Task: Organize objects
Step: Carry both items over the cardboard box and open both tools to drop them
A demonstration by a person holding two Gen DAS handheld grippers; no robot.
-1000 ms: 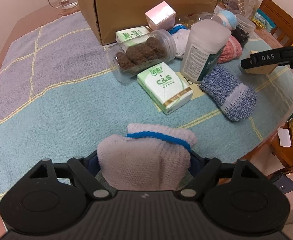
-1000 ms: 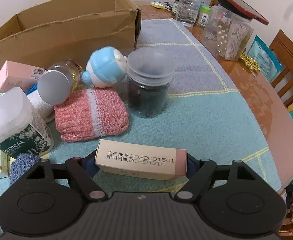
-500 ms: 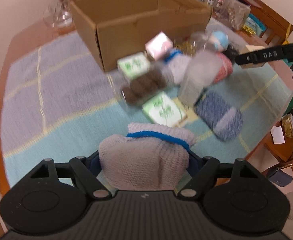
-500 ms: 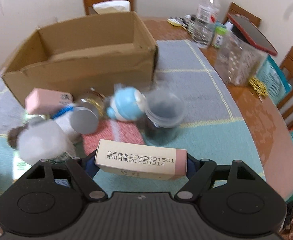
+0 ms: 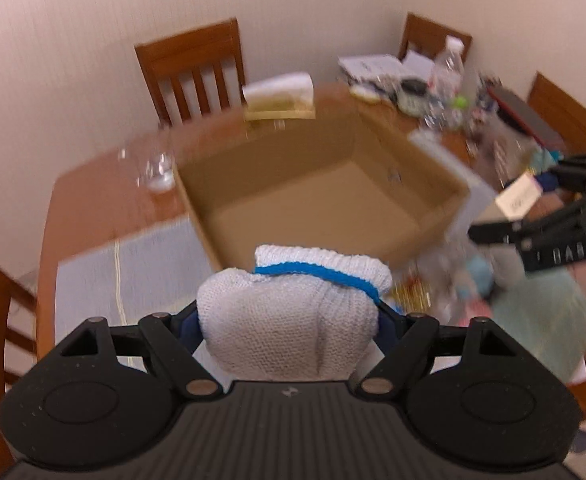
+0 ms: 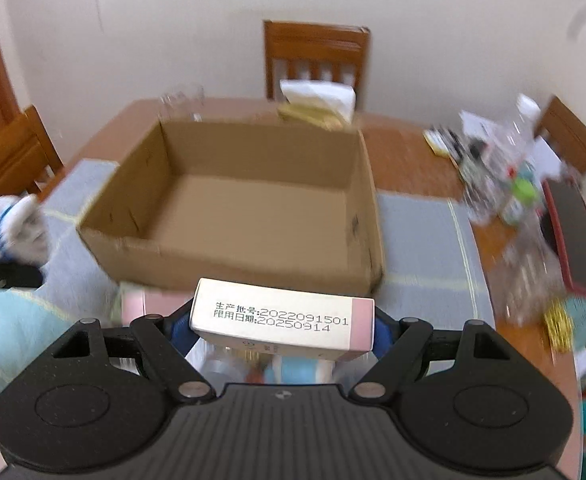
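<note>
My left gripper (image 5: 289, 320) is shut on a white knitted sock with a blue band (image 5: 293, 312), held in the air just before the near wall of the open cardboard box (image 5: 317, 200). My right gripper (image 6: 283, 328) is shut on a small white and pink carton with a printed date (image 6: 281, 316), raised above the near rim of the same box (image 6: 229, 216). The box's inside shows nothing in it. In the left wrist view the right gripper (image 5: 533, 208) with its carton (image 5: 519, 198) shows at the right; the sock (image 6: 9, 224) shows at the right wrist view's left edge.
Both views are blurred by motion. Jars and other small items lie on the blue cloth (image 5: 141, 260) near the box. A glass (image 5: 155, 168), a tissue holder (image 5: 279, 98) and bottles (image 6: 513, 160) stand behind and to the right. Wooden chairs (image 5: 191, 68) ring the table.
Both grippers have risen from the cloth and moved toward the box, each keeping its object. The views now look down into the box instead of at the items in front of it.
</note>
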